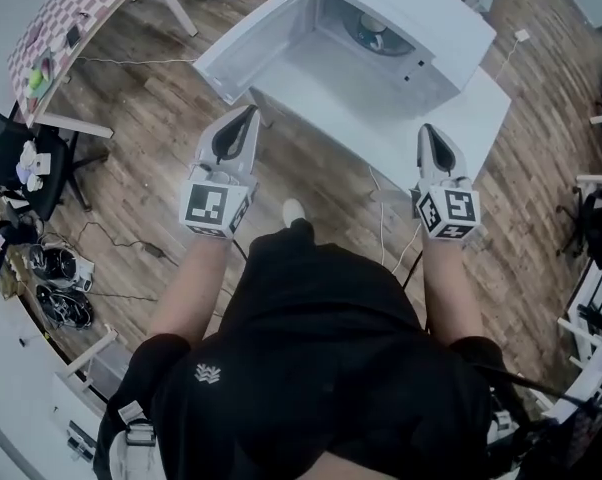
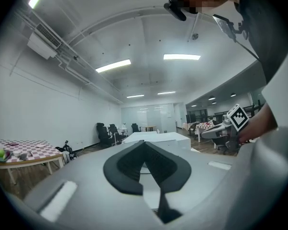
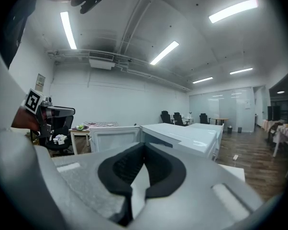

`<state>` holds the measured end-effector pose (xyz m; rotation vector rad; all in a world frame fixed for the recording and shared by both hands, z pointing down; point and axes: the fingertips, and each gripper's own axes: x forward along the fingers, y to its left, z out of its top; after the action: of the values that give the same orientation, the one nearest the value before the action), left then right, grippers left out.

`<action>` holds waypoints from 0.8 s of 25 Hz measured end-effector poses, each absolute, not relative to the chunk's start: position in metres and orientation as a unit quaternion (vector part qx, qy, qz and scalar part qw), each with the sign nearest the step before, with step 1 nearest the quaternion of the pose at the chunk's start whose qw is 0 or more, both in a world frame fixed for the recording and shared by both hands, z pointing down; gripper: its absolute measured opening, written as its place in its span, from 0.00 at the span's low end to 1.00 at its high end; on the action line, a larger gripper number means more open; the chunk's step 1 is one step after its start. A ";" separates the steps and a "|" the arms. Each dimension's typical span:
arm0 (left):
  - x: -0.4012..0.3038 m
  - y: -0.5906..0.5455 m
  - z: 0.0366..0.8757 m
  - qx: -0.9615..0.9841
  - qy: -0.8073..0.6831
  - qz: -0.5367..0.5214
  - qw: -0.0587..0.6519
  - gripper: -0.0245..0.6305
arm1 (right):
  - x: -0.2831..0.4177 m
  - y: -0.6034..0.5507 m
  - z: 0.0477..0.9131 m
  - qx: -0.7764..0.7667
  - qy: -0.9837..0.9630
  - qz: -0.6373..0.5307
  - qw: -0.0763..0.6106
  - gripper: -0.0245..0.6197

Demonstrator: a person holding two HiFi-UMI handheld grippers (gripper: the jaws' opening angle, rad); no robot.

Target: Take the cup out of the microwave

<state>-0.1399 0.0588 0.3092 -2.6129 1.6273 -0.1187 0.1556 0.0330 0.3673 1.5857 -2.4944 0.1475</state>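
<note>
The white microwave [image 1: 401, 28] stands on a white table [image 1: 471, 118], its door [image 1: 251, 38] swung wide open to the left. Inside, a pale cup [image 1: 373, 28] sits on the round turntable. My left gripper [image 1: 247, 118] hovers at the table's near left corner, jaws shut and empty. To the right my right gripper [image 1: 429, 133] is over the table's near edge, also shut with nothing in it. The microwave [image 3: 182, 133] and its door [image 3: 113, 138] lie ahead in the right gripper view. In the left gripper view the microwave [image 2: 156, 138] shows beyond the closed tips [image 2: 144, 143].
A table with a checked cloth [image 1: 76, 8] stands at the upper left, with a black office chair [image 1: 11, 158] below it. Cables and gear [image 1: 61, 278] lie on the wooden floor at left. A white cord with a plug [image 1: 521, 36] runs off the table's right side.
</note>
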 end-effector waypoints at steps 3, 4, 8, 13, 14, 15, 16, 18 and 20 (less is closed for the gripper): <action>-0.157 0.034 0.308 -0.855 0.516 -0.040 0.037 0.04 | 0.134 0.012 0.366 0.540 -0.835 0.041 0.095 0.04; -0.162 0.027 0.308 -0.857 0.512 -0.040 0.038 0.04 | 0.128 0.006 0.365 0.543 -0.833 0.039 0.097 0.04; -0.171 0.001 0.311 -0.863 0.503 -0.036 0.036 0.04 | 0.112 -0.013 0.363 0.550 -0.828 0.035 0.100 0.04; -0.162 -0.021 0.306 -0.872 0.486 -0.025 0.044 0.04 | 0.106 -0.035 0.363 0.557 -0.824 0.038 0.097 0.04; -0.160 -0.025 0.305 -0.874 0.484 -0.023 0.045 0.04 | 0.104 -0.039 0.362 0.558 -0.823 0.037 0.095 0.04; -0.159 -0.028 0.303 -0.875 0.482 -0.022 0.047 0.04 | 0.102 -0.044 0.361 0.559 -0.823 0.035 0.093 0.04; -0.157 -0.031 0.302 -0.876 0.480 -0.021 0.049 0.04 | 0.100 -0.048 0.362 0.559 -0.824 0.034 0.091 0.04; -0.155 -0.037 0.302 -0.878 0.475 -0.020 0.052 0.04 | 0.095 -0.057 0.364 0.556 -0.825 0.034 0.090 0.04; -0.155 -0.043 0.304 -0.878 0.475 -0.021 0.053 0.04 | 0.090 -0.067 0.368 0.553 -0.828 0.036 0.089 0.04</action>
<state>-0.1554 -0.0428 0.3036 -2.6699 1.4435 -0.0631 0.0899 -0.0668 0.3675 1.6439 -2.4621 0.1076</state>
